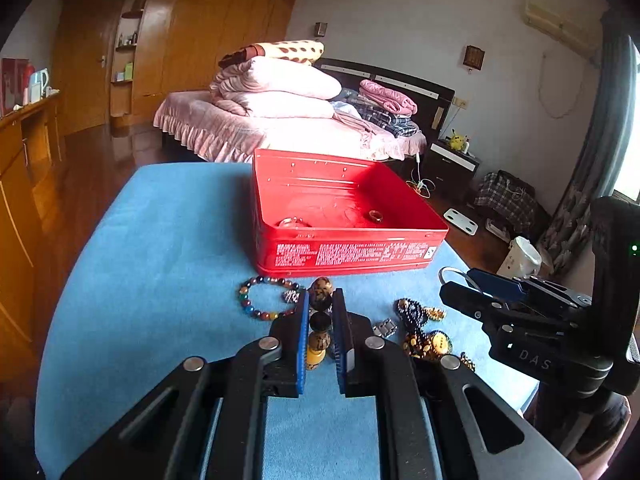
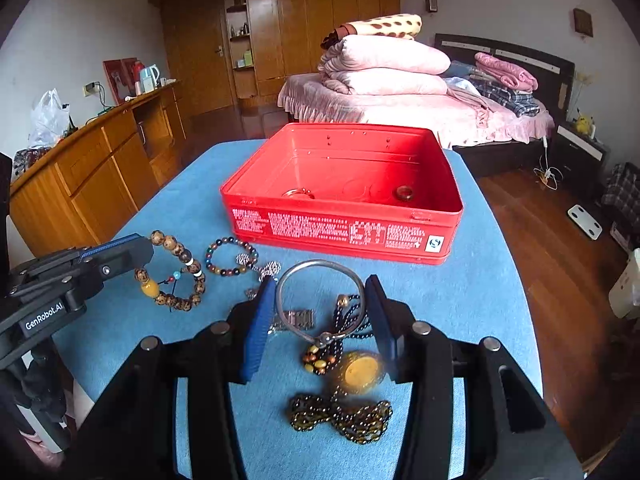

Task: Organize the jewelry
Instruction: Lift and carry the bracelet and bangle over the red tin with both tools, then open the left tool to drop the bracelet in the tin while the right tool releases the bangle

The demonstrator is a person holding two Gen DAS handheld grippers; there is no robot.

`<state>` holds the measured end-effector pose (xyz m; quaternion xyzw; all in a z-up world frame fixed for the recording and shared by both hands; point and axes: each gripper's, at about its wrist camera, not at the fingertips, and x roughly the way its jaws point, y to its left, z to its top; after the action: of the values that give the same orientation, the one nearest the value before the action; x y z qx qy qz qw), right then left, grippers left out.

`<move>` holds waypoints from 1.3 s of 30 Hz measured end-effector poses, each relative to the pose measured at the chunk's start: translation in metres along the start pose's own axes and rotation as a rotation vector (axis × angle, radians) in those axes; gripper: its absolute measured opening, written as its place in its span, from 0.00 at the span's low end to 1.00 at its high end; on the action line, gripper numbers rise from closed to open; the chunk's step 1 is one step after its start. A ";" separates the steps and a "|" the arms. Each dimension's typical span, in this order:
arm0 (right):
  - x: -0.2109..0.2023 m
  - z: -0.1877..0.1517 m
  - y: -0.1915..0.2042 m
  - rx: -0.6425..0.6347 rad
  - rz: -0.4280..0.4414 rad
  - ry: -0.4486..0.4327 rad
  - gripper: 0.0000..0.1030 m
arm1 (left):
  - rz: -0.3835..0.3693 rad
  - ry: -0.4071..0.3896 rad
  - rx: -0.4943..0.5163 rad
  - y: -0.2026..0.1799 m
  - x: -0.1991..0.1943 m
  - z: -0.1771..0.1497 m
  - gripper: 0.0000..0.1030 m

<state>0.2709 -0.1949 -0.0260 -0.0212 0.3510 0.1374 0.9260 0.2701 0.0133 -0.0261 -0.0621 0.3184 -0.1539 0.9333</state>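
Note:
A red tin box [image 1: 344, 252] [image 2: 344, 228] stands open on the blue table, with a ring [image 2: 404, 192] and a clear bangle [image 2: 298, 194] inside. My left gripper [image 1: 320, 300] is shut on a brown wooden bead bracelet [image 1: 320, 320], which also shows in the right wrist view [image 2: 176, 272]. My right gripper [image 2: 320, 284] is closed around a silver bangle [image 2: 316, 268], its pads touching both sides. A multicoloured bead bracelet [image 1: 266, 296] [image 2: 228, 256] lies in front of the box. Dark bead necklaces with an amber pendant [image 2: 360, 372] lie beneath the right gripper.
A metal watch-band piece [image 2: 298, 318] and a silver chain [image 2: 264, 268] lie on the blue cloth [image 1: 160, 260]. A bed, a wooden wardrobe and a sideboard stand beyond the table. The table edge drops to wooden floor on the right.

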 end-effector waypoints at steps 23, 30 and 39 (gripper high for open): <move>0.069 0.099 -0.053 0.074 -0.037 0.009 0.43 | 0.028 -0.030 0.041 -0.015 0.098 0.107 0.11; 0.113 0.107 -0.067 0.086 -0.054 0.064 0.43 | 0.071 0.022 0.057 -0.010 0.147 0.116 0.11; 0.146 0.111 -0.078 0.098 -0.061 0.100 0.43 | 0.097 0.078 0.056 -0.004 0.191 0.113 0.11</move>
<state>0.4679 -0.2194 -0.0427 0.0067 0.4025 0.0905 0.9109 0.4812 -0.0512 -0.0457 -0.0145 0.3526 -0.1196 0.9280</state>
